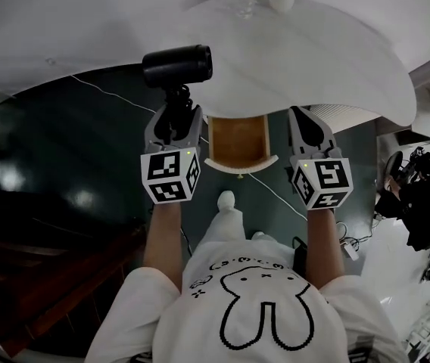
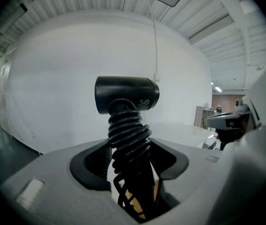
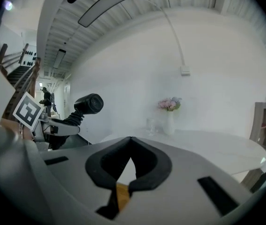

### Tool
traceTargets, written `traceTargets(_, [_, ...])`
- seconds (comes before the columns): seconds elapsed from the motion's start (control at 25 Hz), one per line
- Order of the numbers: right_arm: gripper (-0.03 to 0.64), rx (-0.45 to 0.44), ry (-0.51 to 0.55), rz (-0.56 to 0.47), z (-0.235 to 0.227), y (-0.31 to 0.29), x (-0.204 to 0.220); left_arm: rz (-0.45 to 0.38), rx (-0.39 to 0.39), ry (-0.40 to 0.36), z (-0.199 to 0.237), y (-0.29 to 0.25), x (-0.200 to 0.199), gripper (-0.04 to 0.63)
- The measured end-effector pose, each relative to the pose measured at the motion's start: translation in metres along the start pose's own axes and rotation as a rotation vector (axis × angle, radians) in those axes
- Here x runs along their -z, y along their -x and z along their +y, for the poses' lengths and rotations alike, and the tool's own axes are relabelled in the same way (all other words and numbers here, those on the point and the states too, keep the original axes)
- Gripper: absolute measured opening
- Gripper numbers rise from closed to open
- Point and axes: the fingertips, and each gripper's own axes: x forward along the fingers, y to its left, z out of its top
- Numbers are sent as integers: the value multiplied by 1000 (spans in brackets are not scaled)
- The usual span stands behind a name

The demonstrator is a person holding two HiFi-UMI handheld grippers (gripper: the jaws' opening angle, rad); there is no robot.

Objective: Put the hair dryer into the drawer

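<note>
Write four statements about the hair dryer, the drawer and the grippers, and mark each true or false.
1. The left gripper grips the hair dryer by its cord-wrapped handle. True.
2. The hair dryer lies in the drawer. False: it is held up out of the drawer, in front of the table.
3. The drawer is open. True.
4. The right gripper holds the vase. False: its jaws are together with nothing between them, and the vase stands on the table.
</note>
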Motion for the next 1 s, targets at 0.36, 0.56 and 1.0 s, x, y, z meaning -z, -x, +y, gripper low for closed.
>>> traceTargets(0.36, [-2, -22, -34, 145, 18, -39, 56, 153, 52, 21, 18, -25, 65, 238])
traceTargets(0.56, [-2, -30, -30, 199, 21, -42, 72, 232, 83, 28, 16, -25, 97, 238])
traceTargets(1.0, [-2, -14, -42, 284, 24, -20, 116, 379, 105, 54, 5, -1, 165, 238])
